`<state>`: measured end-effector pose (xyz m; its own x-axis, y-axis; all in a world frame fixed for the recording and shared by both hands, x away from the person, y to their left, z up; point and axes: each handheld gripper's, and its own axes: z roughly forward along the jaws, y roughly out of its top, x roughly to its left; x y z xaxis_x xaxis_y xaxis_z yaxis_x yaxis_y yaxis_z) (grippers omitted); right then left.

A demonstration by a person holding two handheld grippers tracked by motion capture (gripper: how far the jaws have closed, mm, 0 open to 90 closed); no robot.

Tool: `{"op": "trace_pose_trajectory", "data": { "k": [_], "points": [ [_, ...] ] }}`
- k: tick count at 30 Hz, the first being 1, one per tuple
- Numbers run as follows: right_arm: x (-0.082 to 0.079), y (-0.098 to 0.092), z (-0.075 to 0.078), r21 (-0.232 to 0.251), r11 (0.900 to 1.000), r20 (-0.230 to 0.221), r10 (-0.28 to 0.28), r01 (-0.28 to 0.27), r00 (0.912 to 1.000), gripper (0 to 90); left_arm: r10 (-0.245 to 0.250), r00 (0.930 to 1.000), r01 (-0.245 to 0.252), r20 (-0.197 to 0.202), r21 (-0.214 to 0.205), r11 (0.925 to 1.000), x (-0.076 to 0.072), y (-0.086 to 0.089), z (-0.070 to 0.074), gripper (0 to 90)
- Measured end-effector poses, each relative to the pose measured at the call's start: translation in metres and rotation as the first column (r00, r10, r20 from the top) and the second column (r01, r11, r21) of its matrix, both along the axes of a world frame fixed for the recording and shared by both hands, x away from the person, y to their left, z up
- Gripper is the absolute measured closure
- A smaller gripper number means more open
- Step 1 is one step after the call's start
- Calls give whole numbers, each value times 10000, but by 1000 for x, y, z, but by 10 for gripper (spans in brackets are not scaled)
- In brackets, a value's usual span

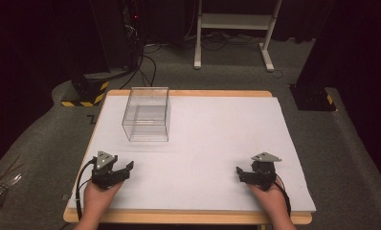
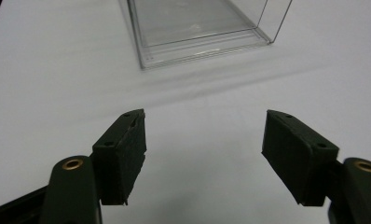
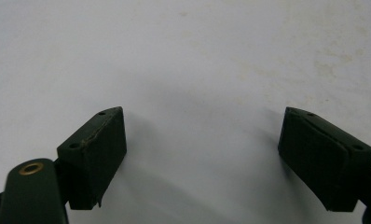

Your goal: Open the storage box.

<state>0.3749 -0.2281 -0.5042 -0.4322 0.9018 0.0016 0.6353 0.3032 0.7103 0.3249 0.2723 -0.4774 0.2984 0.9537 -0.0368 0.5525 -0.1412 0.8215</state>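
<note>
- High view: the clear box (image 1: 147,115) stands upright on the left half of the white bench (image 1: 217,143), toward the far edge, with nothing that I can see inside it.
- The box lies straight ahead of my left tool (image 1: 124,168), a little to its right, with bare bench between them; they are near but not touching.
- Left gripper view: the box's (image 2: 197,32) bottom edge runs across the top of the frame, slightly skewed, so my jaws point at its near wall rather than a corner.
- My left tool (image 2: 204,149) stands partly open, pads apart with nothing between them, held just above the bench.
- My right tool (image 1: 239,172) sits well apart from the box, across the bench at the near right, pointing inward toward the left one.
- Right gripper view: my right tool (image 3: 202,154) is wide open and holds nothing; plain bench with faint stains lies beneath it.
- I judge the left hand far nearer, so a reach forward falls to it.
</note>
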Motion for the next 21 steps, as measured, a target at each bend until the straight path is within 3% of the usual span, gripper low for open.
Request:
{"op": "trace_pose_trajectory", "data": {
  "k": [10, 13, 16, 21],
  "points": [
    [0, 0, 0, 14, 10000, 9, 25, -25, 10000, 150, -88, 9997, 82, 212, 283, 9996, 9, -19, 9, 306],
    [0, 0, 0, 10, 10000, 14, 26, -26, 10000, 150, -23, 9998, 20, 195, 151, 9999, 16, -26, 11, 301],
    [0, 0, 0, 22, 10000, 1, 10, -10, 10000, 150, 117, 9997, -124, 222, 325, 9994, 23, -33, 11, 288],
    [0, -1, 0, 16, 10000, 8, 32, -32, 10000, 150, 394, 9990, -400, 217, 265, 9989, 36, -40, 13, 276]
  ]
}}
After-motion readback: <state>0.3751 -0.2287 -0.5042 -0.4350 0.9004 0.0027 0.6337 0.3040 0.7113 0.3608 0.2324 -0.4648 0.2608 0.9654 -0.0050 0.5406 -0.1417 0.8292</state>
